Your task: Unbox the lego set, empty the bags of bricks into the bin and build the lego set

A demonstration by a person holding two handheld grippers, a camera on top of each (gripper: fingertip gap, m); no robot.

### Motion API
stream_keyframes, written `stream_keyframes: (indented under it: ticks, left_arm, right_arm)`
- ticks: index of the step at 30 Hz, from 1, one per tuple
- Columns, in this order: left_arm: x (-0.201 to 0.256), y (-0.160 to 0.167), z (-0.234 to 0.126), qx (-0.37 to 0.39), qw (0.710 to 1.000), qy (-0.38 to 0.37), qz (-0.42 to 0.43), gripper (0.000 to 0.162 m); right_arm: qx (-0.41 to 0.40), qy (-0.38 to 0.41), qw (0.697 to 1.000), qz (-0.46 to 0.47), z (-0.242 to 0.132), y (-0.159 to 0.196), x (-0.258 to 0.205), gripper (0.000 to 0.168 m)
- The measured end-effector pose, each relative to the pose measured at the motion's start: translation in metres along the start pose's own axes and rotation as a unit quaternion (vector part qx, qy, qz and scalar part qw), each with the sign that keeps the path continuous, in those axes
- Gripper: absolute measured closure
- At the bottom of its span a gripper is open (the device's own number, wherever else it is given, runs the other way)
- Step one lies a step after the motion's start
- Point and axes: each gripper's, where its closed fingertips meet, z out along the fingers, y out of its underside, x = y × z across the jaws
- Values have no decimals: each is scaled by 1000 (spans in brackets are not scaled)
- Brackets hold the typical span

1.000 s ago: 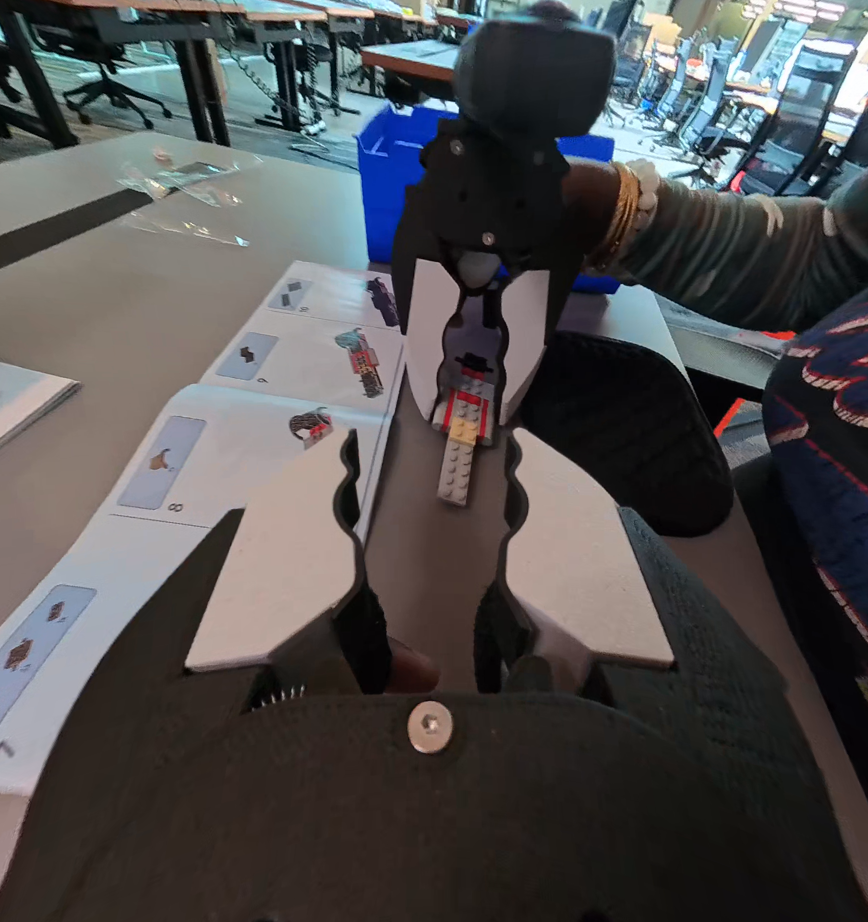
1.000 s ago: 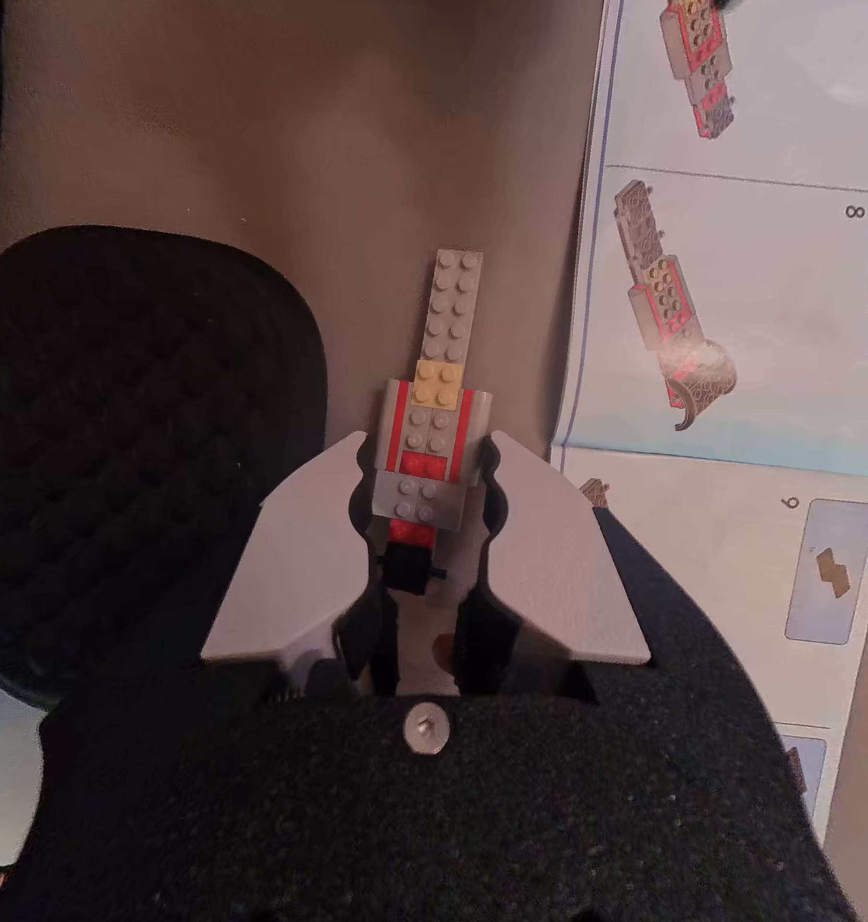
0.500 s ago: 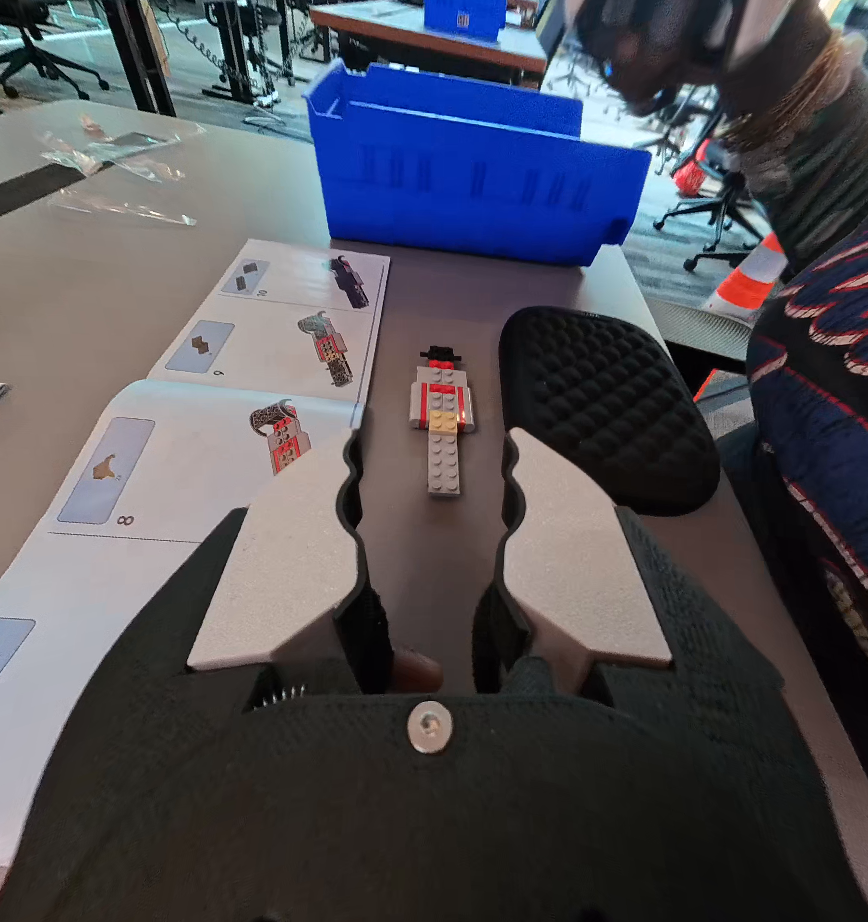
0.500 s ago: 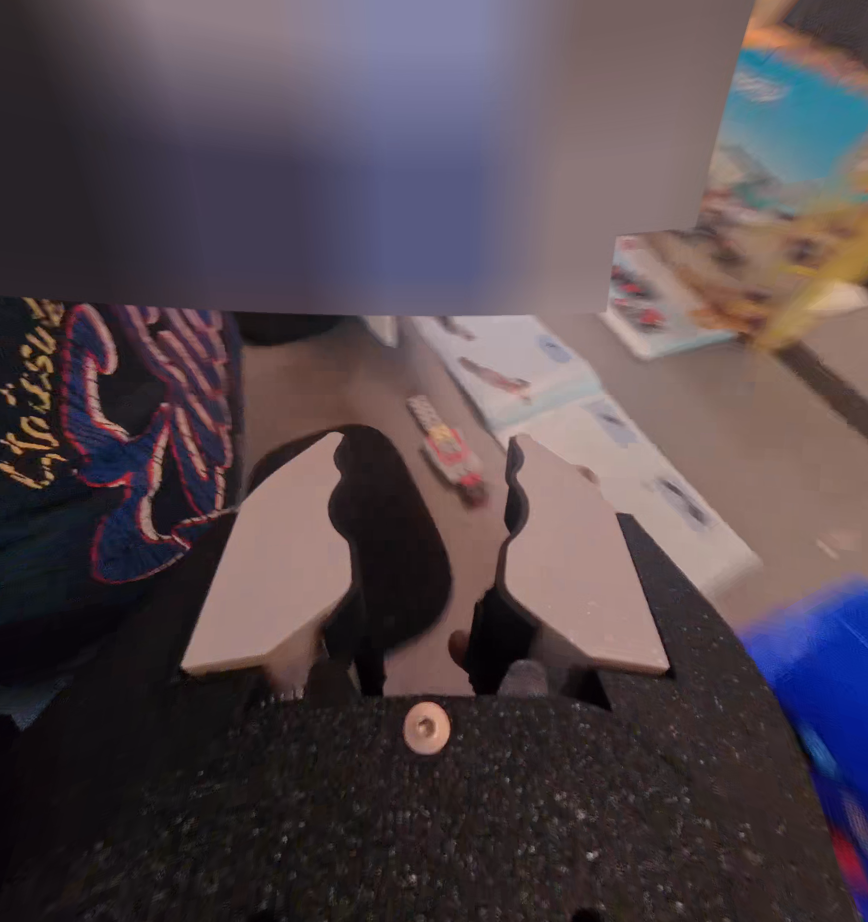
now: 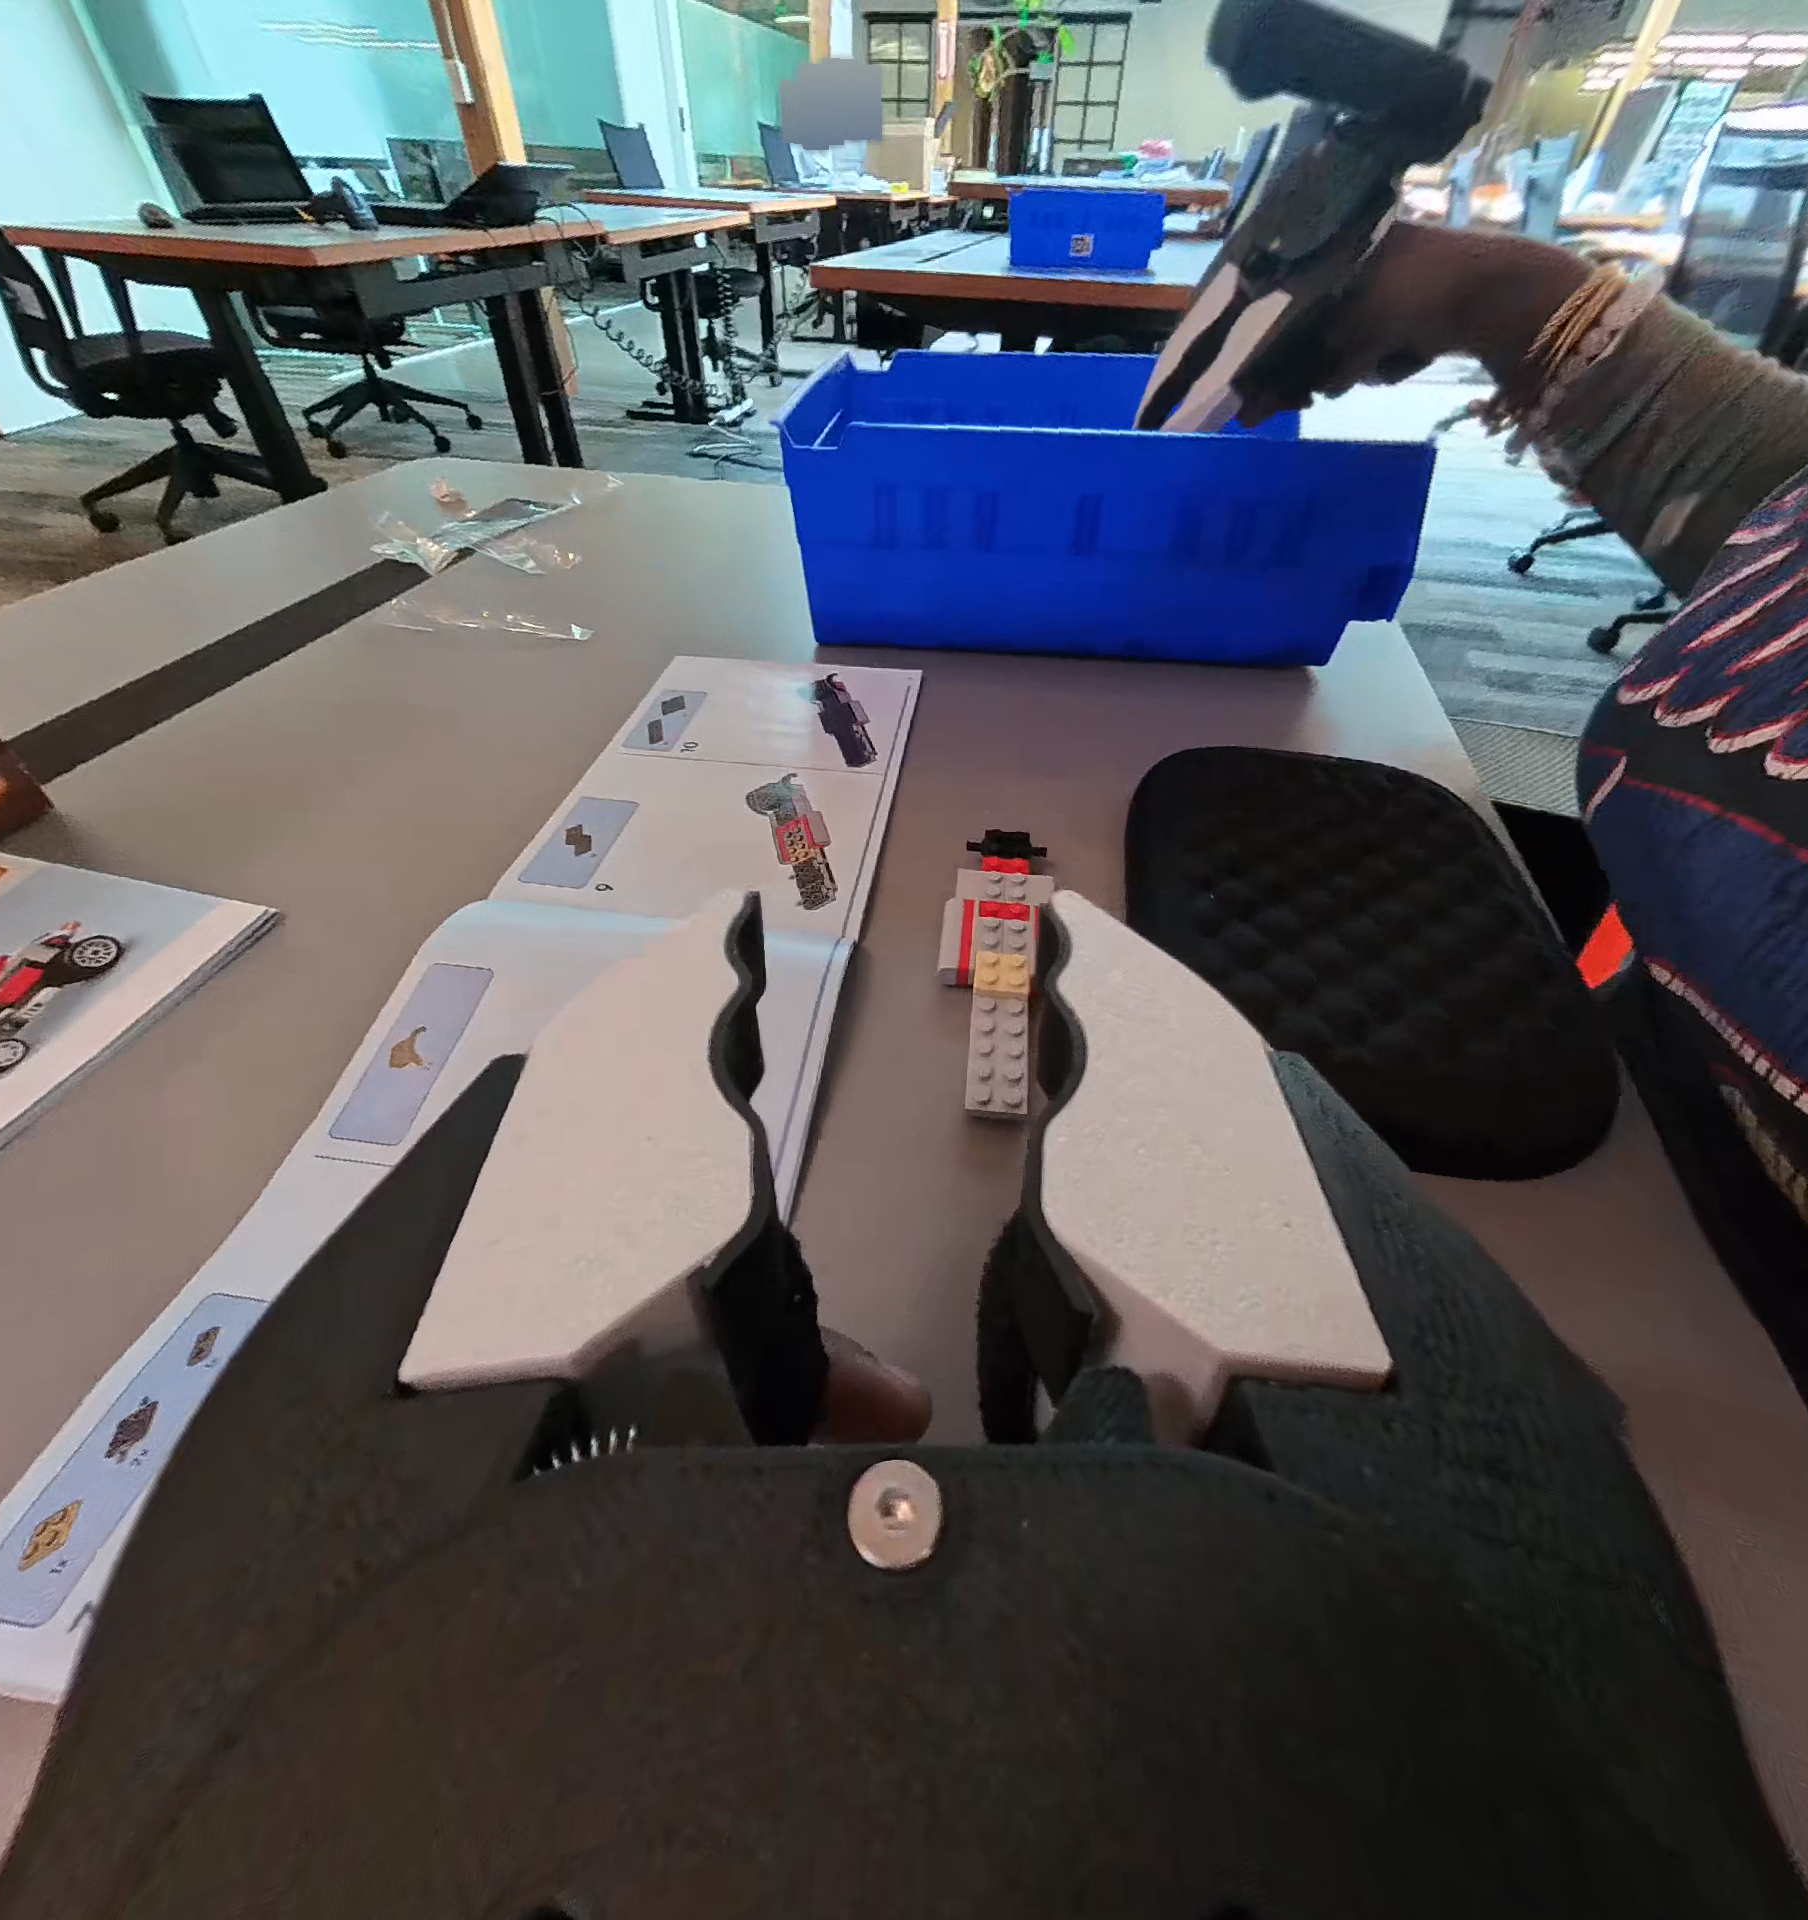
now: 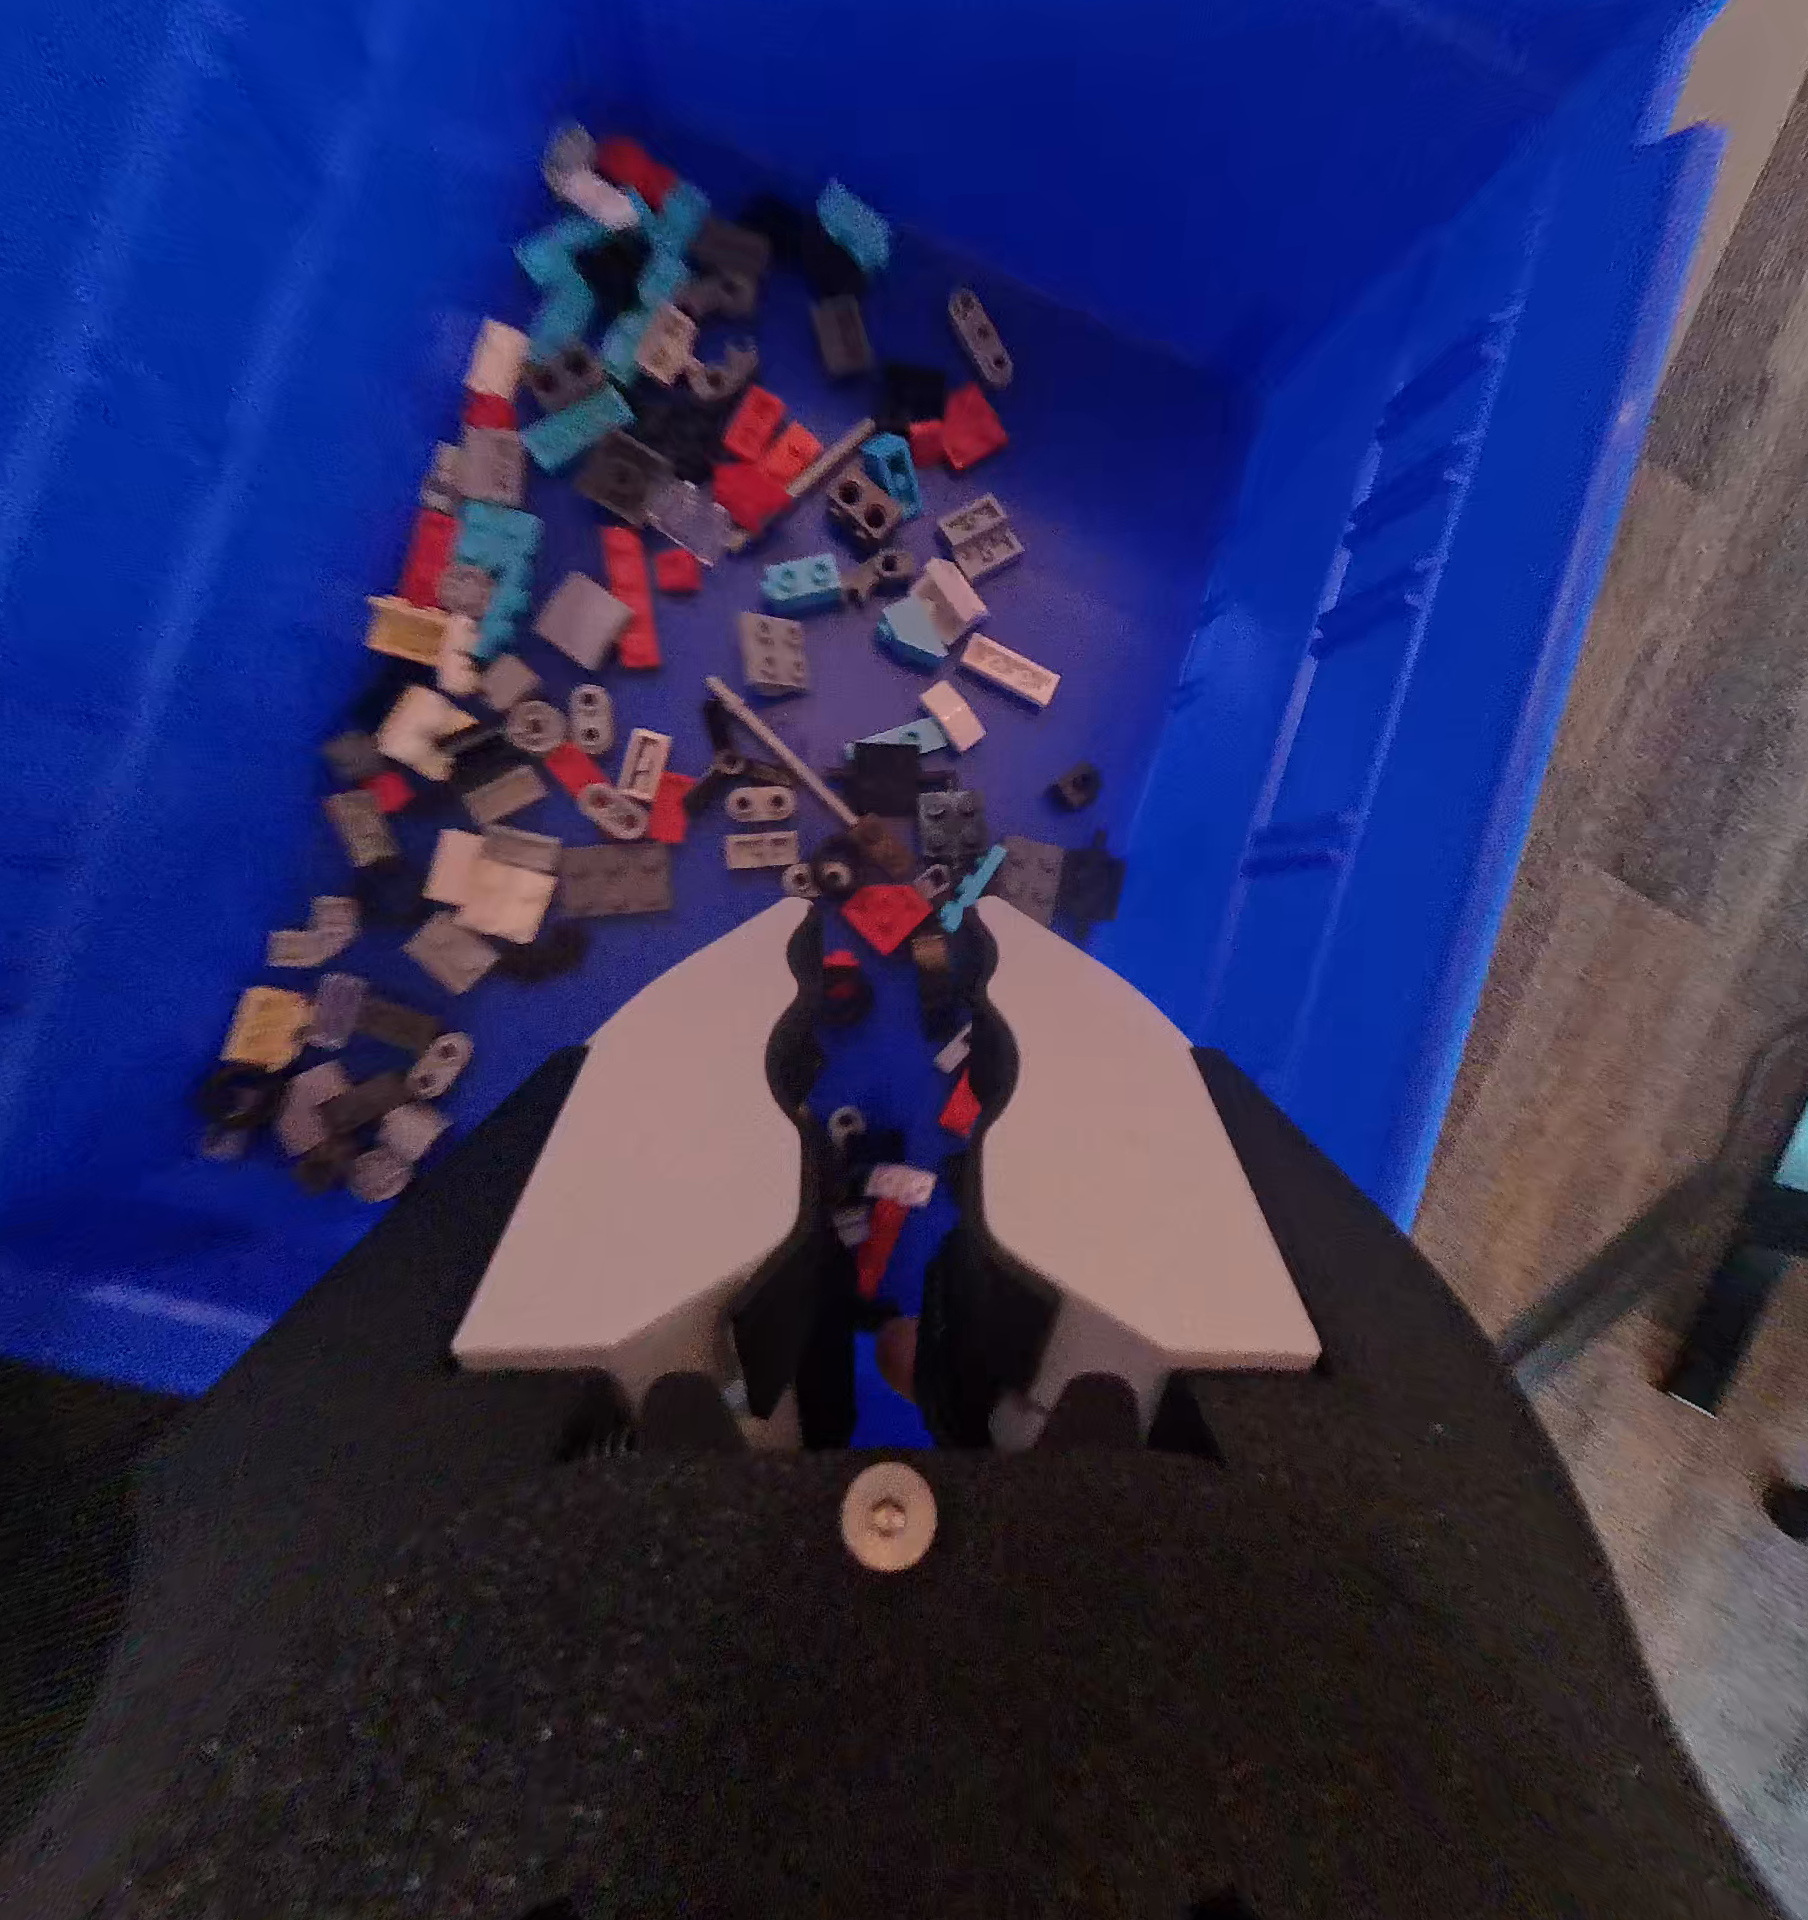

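A small grey, red and tan lego build [image 5: 995, 987] lies on the grey table, just left of a black pad [image 5: 1367, 956]. My left gripper [image 5: 900, 925] is open and empty, low over the table, with the build beside its right finger. The blue bin [image 5: 1097, 540] stands behind the build. My right gripper [image 5: 1196, 400] dips into the bin from the right. In the right wrist view it [image 6: 895, 914] is open and empty above the loose bricks [image 6: 671, 582] that cover the bin floor, with a red brick [image 6: 884, 912] at its fingertips.
The open instruction booklet [image 5: 609, 935] lies left of the build. A second booklet [image 5: 58, 987] lies at the far left. Empty clear bags [image 5: 474, 530] lie at the back of the table. A person's sleeve [image 5: 1689, 436] reaches in from the right. My right gripper is the nearer one to the red brick [image 6: 884, 912]: about 5 cm, against 45 cm.
My right gripper let go of the build on the table, lifted away and swung over into the blue bin. My left gripper stayed open and shifted a little left of the build.
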Motion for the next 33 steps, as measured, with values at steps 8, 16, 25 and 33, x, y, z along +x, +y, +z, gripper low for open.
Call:
stream_keyframes:
  ticks: [8, 16, 25, 33]
  left_arm:
    - [0, 10, 10, -36, 999, -10, -4, 113]
    - [-1, 19, 8, -64, 998, -6, 0, 113]
    - [5, 12, -2, -27, 999, -25, -5, 116]
    - [11, -2, -9, 38, 999, -12, -7, 119]
  right_arm:
    - [-88, -4, 996, -22, 48, 3, 12, 148]
    - [-105, -13, 994, -3, 49, 5, 14, 163]
    - [-8, 43, 998, 45, 1, -15, 19, 159]
    - [-34, -9, 997, 63, 9, -4, 11, 156]
